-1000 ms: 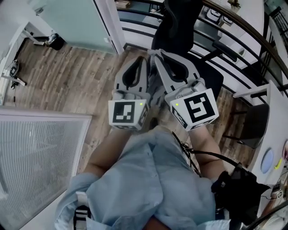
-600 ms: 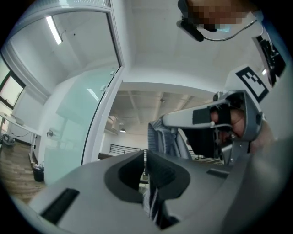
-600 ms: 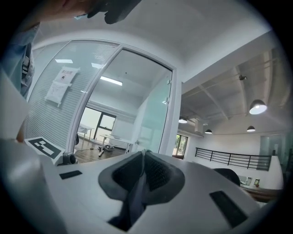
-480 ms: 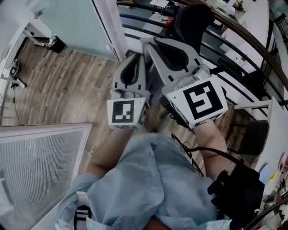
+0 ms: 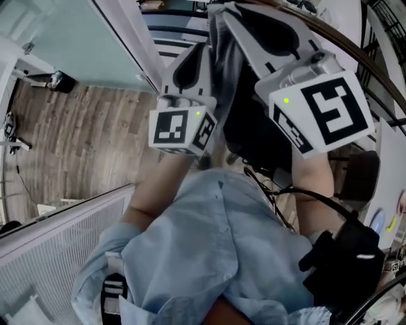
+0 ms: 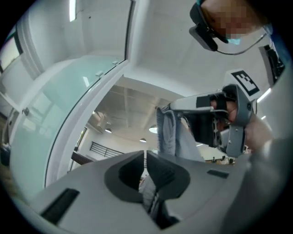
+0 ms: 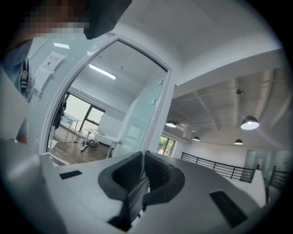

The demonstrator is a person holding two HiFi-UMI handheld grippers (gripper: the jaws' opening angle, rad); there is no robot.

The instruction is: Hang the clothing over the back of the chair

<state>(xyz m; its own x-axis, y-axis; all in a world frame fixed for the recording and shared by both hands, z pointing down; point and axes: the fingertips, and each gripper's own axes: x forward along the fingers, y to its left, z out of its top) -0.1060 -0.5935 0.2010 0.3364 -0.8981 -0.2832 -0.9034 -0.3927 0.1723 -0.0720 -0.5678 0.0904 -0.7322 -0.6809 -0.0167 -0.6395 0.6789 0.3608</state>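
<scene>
Both grippers are raised in front of me and hold a grey garment [image 5: 221, 58] between them. In the head view my left gripper [image 5: 202, 48] is shut on one part of the cloth, and my right gripper [image 5: 223, 9] is higher and shut on another part. The left gripper view shows pale cloth [image 6: 147, 192] pinched in its jaws, and the rest of the garment [image 6: 173, 133] hangs from the right gripper [image 6: 170, 109]. A dark fold of cloth [image 7: 135, 197] is clamped in the right gripper view. The black chair [image 5: 251, 137] is mostly hidden behind and below the grippers.
A white door frame with frosted glass [image 5: 124, 39] stands at the left, with wooden floor [image 5: 82, 130] beyond it. A white louvred panel [image 5: 54, 254] lies at the lower left. A dark railing [image 5: 379, 58] and a white desk edge [image 5: 388, 166] are on the right.
Both grippers have risen and moved towards the top of the head view, carrying the grey garment with them. The right one now stands higher than the left. The chair now sits lower, behind the grippers.
</scene>
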